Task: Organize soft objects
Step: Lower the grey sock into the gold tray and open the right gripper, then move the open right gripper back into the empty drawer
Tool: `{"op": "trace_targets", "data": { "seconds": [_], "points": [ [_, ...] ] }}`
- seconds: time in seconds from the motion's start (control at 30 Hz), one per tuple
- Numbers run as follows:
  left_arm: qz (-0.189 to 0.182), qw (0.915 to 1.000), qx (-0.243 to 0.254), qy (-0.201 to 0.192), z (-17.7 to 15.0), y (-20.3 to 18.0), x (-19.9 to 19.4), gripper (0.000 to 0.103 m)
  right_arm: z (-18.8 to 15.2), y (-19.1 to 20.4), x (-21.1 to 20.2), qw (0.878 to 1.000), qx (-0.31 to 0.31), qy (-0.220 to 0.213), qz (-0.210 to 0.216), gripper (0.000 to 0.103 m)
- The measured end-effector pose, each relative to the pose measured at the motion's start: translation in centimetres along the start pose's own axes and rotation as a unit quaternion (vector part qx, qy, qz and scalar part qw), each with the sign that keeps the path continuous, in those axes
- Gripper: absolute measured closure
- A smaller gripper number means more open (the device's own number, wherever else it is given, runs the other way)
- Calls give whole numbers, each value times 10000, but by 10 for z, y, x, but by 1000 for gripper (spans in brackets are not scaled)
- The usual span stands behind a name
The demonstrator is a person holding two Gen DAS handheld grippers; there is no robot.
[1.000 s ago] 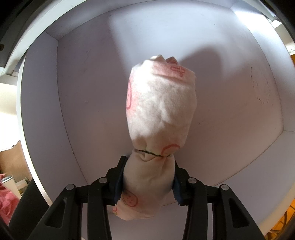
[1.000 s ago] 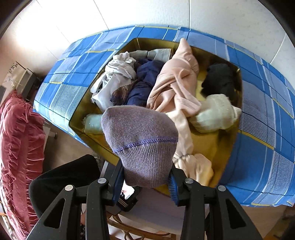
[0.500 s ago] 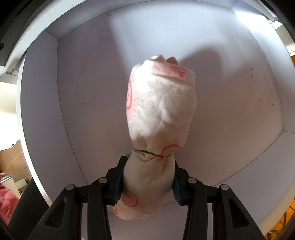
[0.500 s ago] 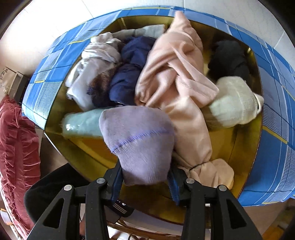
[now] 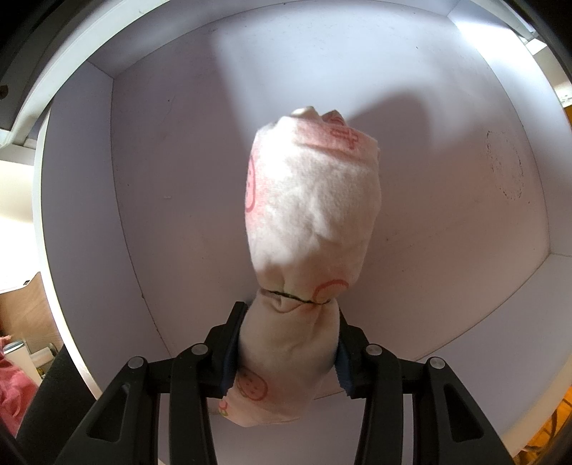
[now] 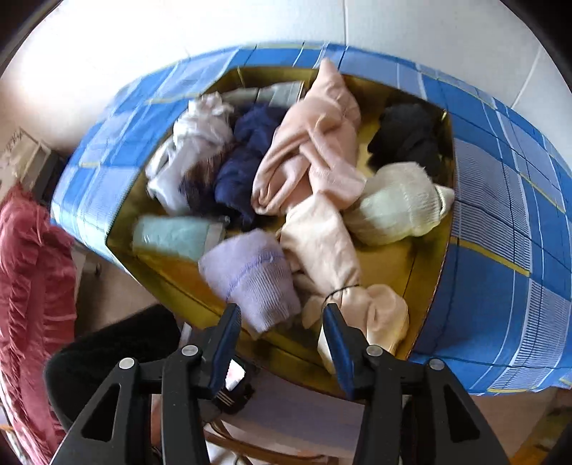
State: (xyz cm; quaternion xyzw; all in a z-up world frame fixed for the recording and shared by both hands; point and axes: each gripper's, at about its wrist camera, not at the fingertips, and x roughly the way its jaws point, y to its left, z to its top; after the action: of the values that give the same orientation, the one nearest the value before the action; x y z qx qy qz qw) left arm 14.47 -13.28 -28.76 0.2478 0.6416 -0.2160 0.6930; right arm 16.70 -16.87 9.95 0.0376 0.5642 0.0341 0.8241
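Observation:
My left gripper [image 5: 287,343] is shut on a rolled white cloth with pink prints [image 5: 311,221], tied with a thin black band, held inside a white box [image 5: 82,214]. My right gripper [image 6: 280,318] is open above the near edge of a blue checked box with a gold inside [image 6: 500,221]. A lilac sock bundle [image 6: 250,275] lies in that box just beyond the fingertips, free of them. Beside it lie a pink tied cloth [image 6: 314,186], a cream sock ball [image 6: 397,204], a navy bundle [image 6: 246,164], a black bundle [image 6: 407,136], a white cloth [image 6: 193,143] and a pale green roll [image 6: 171,236].
A red ruffled fabric [image 6: 32,286] hangs at the left. A black object [image 6: 107,350] and a wooden chair frame [image 6: 250,443] lie below the box. A white wall [image 6: 214,28] stands behind it.
My right gripper has opened and let go of the lilac sock bundle, which now lies in the blue box. The gripper has drawn back a little. The left gripper has not moved.

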Motion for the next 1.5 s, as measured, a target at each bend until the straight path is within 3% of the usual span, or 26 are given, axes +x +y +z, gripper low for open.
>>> {"op": "trace_targets", "data": {
  "seconds": [0.07, 0.17, 0.47, 0.77, 1.13, 1.5],
  "points": [
    [-13, 10000, -13, -1, -1, 1, 0, 57, 0, -2, 0, 9999, 85, -50, 67, 67],
    [-23, 10000, -20, 1, -1, 2, 0, 57, 5, -7, 7, 9999, 120, -28, 75, 69],
    [-9, 10000, -14, -10, -3, 3, -1, 57, 3, 3, 14, 9995, -65, -250, -158, 69],
    [0, 10000, -21, -30, -6, 5, 2, 56, -16, 8, -8, 9966, -248, -682, -381, 69],
    [30, 10000, -41, -71, -12, 5, 5, 55, -37, 6, -23, 9935, -418, -892, -564, 69],
    [61, 9999, -33, -124, -19, 7, 1, 55, -101, -6, -38, 9899, -478, -1246, -476, 68]
  ]
}}
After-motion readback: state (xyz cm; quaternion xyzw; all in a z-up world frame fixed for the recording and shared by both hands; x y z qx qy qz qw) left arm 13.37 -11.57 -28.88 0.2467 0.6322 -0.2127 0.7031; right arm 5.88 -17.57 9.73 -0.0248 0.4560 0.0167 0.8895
